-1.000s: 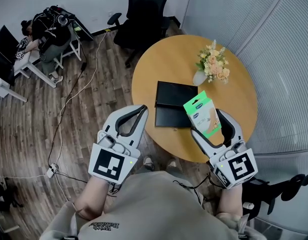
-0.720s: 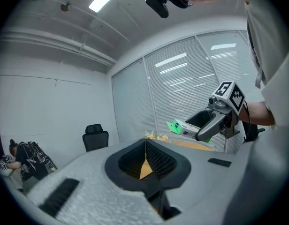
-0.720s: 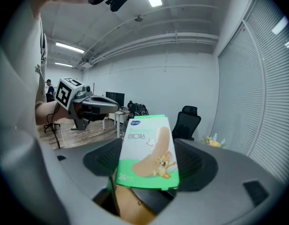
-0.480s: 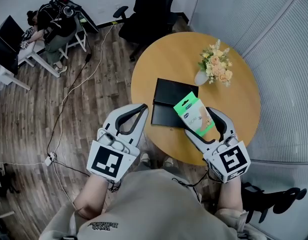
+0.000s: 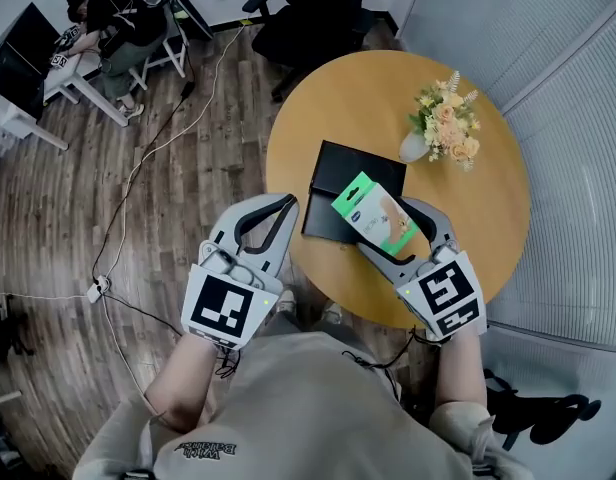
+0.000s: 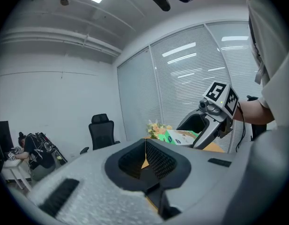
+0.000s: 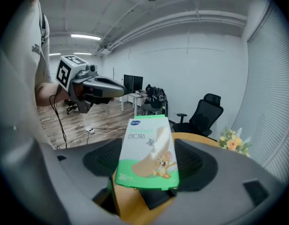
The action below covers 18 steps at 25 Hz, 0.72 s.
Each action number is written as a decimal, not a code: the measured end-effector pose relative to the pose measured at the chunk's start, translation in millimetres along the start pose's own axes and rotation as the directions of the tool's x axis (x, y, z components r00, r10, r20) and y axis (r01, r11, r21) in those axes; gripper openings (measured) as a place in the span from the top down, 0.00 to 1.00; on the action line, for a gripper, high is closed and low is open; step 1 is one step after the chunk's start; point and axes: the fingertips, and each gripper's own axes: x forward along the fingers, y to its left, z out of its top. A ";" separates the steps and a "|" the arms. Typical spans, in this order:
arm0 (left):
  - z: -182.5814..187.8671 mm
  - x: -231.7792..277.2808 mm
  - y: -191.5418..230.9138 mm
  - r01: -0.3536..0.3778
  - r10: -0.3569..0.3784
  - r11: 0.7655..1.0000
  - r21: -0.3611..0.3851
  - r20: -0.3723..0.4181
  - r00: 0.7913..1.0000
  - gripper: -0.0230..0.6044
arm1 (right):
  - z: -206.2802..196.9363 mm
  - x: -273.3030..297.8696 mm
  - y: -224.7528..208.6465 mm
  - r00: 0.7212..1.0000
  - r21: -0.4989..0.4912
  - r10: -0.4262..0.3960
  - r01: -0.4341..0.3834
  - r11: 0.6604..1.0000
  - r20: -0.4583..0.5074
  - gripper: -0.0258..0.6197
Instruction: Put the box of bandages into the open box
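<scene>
Lying on the round wooden table, the flat black open box sits just toward 10 o'clock of the right gripper, which is clamped on the green-and-white box of bandages, long axis running 10 to 4 o'clock above the table. The left gripper, jaws together and empty, hangs off the table's 8 o'clock edge.

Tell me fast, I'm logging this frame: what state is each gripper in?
Left gripper: shut, nothing between its jaws.
Right gripper: shut on the box of bandages.
</scene>
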 end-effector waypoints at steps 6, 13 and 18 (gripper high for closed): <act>-16.7 8.7 1.6 -0.017 0.016 1.000 -0.004 -0.031 0.999 0.93 | -25.9 32.5 3.3 0.994 0.006 0.074 -0.073 0.997 -0.079 0.41; -54.5 31.7 -9.9 0.002 -0.001 1.000 0.010 -0.102 0.995 0.93 | -71.6 70.9 -0.5 0.973 0.019 0.143 -0.142 0.990 -0.180 0.41; -73.5 29.2 -7.8 0.016 -0.019 1.000 -0.024 -0.132 0.991 0.93 | -86.1 95.5 12.9 0.955 0.038 0.177 -0.174 0.984 -0.237 0.41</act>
